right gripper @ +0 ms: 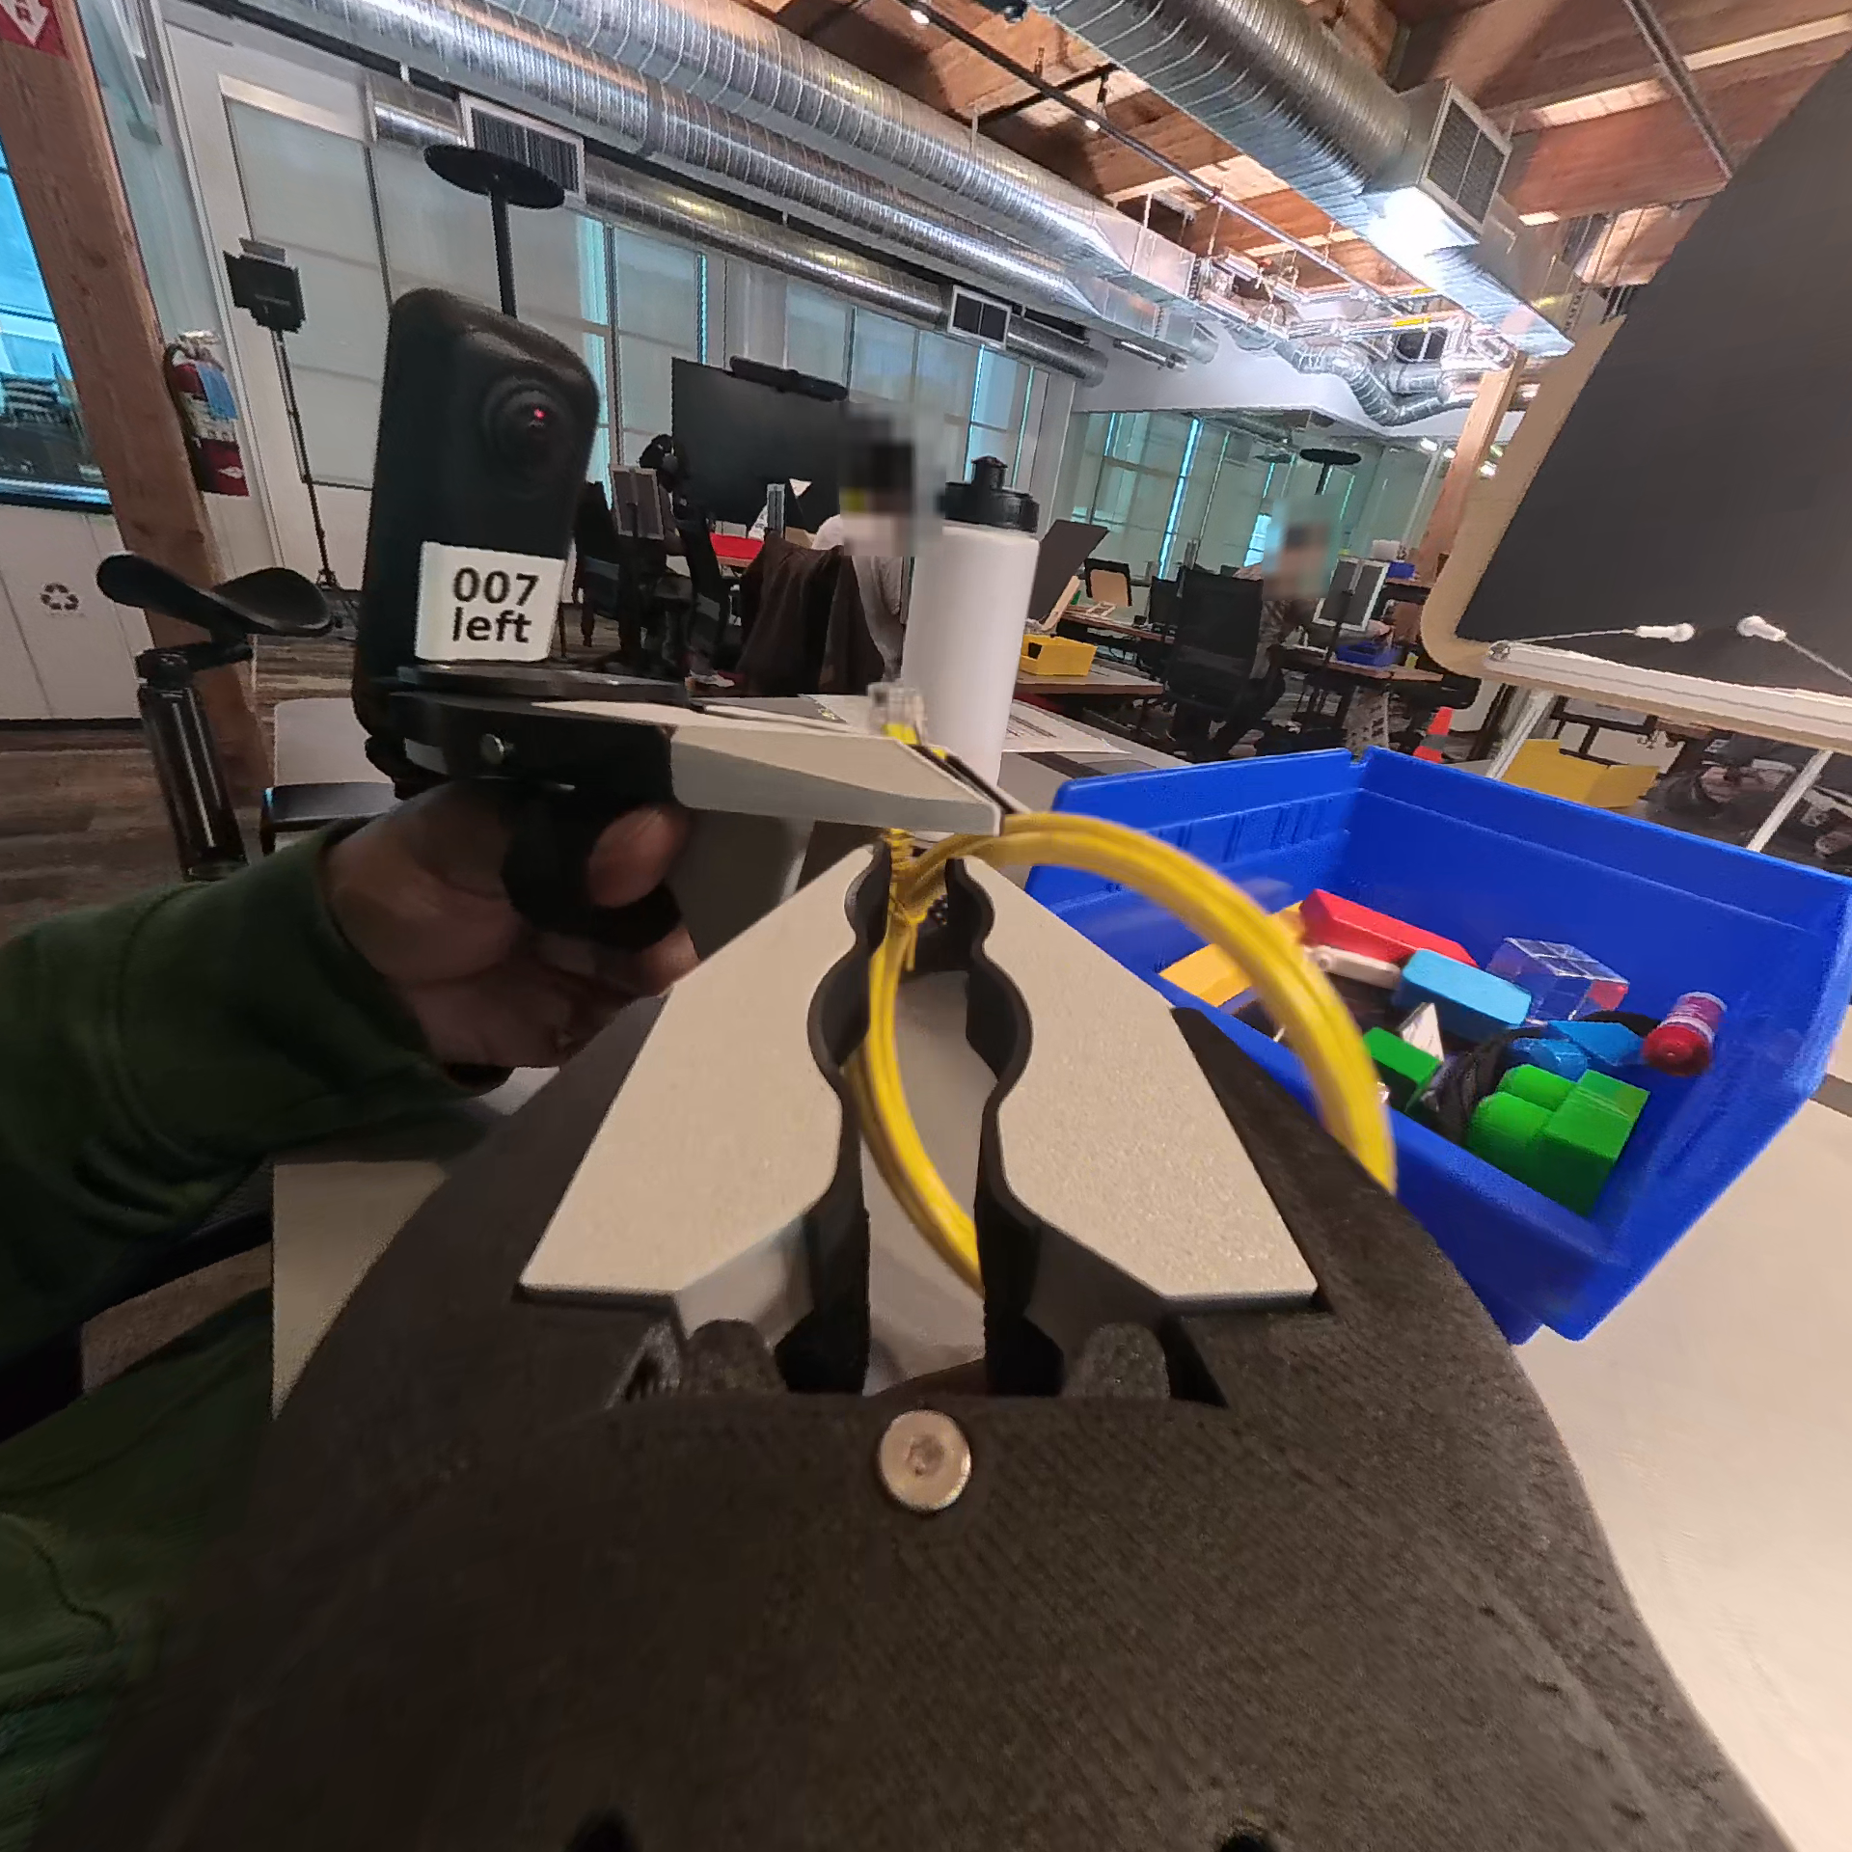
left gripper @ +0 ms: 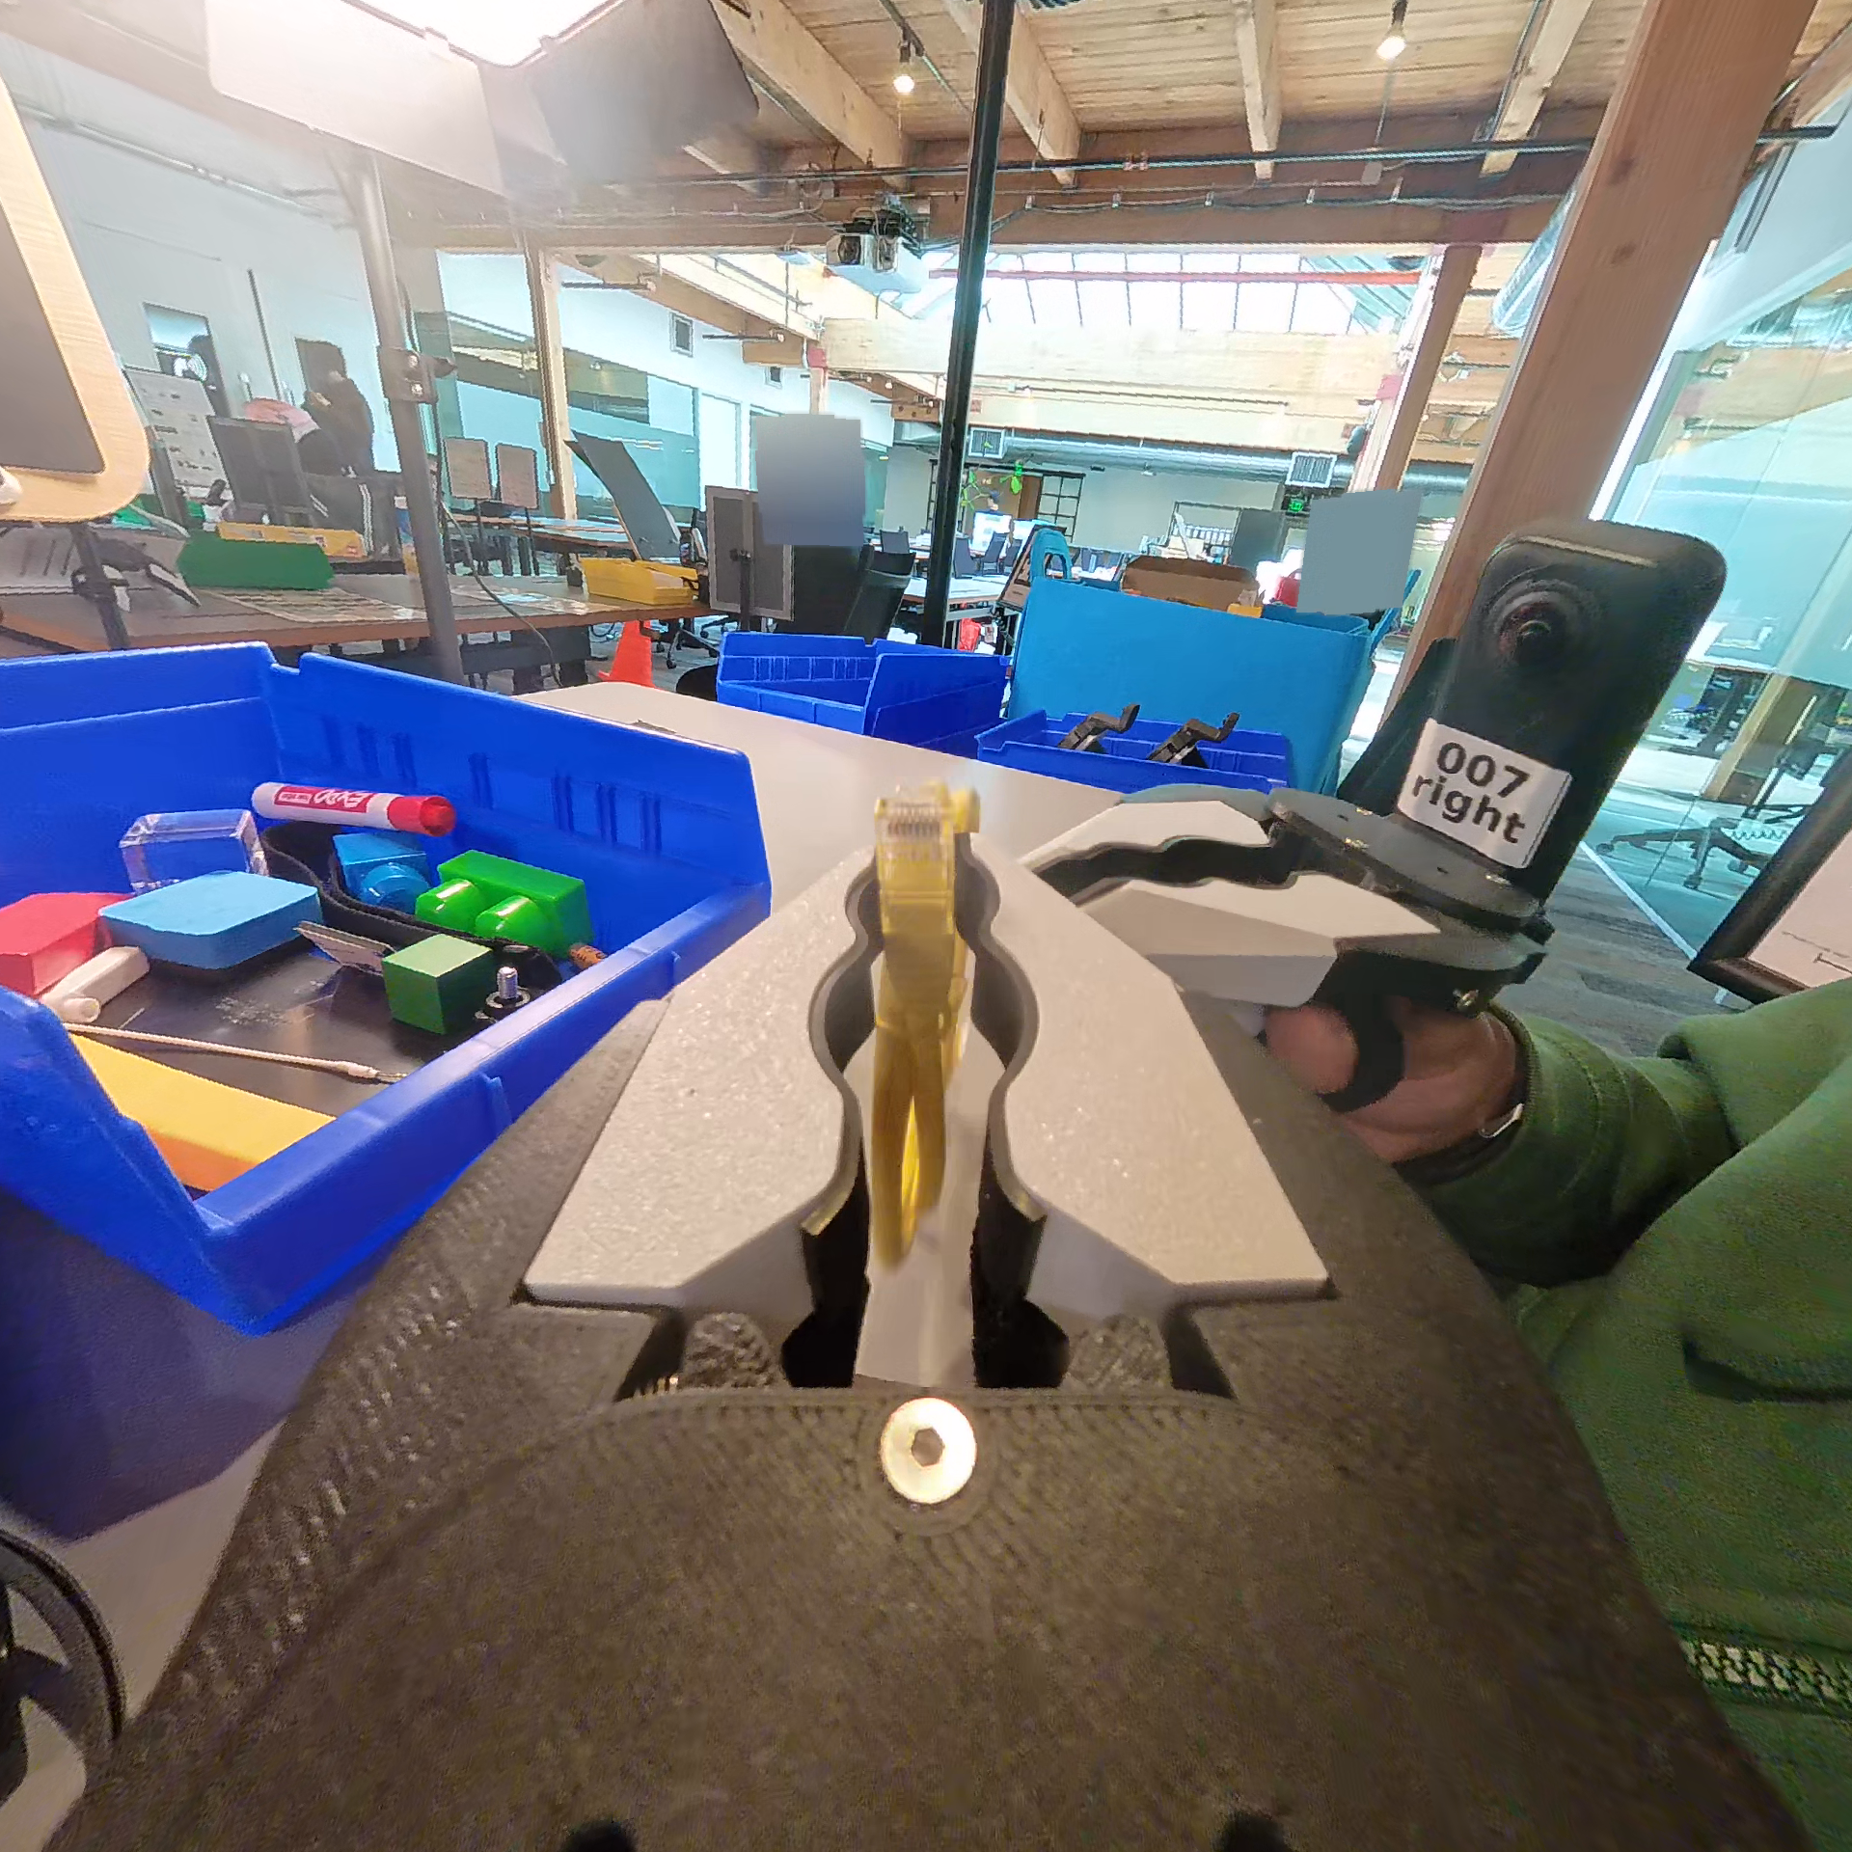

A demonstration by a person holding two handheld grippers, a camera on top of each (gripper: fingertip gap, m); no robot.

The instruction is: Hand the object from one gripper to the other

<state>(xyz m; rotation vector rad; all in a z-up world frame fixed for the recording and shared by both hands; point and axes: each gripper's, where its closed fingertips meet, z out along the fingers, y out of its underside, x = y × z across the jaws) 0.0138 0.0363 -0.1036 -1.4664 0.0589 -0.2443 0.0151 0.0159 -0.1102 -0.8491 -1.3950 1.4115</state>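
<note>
A coiled yellow network cable (left gripper: 917, 962) with a clear plug at its top stands between the fingers of my left gripper (left gripper: 922, 862), which is shut on it. The loop runs back between the fingers toward the camera. My right gripper (left gripper: 1042, 862) comes in from the right, its tips right behind the left gripper's right finger. In the right wrist view my right gripper (right gripper: 917, 872) is shut on the cable's tied part, and the cable's loop (right gripper: 1203, 902) arcs to the right. The left gripper (right gripper: 987, 807) grips the same cable just above, plug upward. Both are held above the table.
A blue bin (left gripper: 601, 722) with several blocks, a red marker and other small items sits left of the left gripper; it also shows in the right wrist view (right gripper: 1403, 792). A white bottle (right gripper: 967, 641) stands behind. More blue bins (left gripper: 862, 681) sit at the grey table's (left gripper: 852, 762) far side. Left and right tips are no more than a few centimetres apart.
</note>
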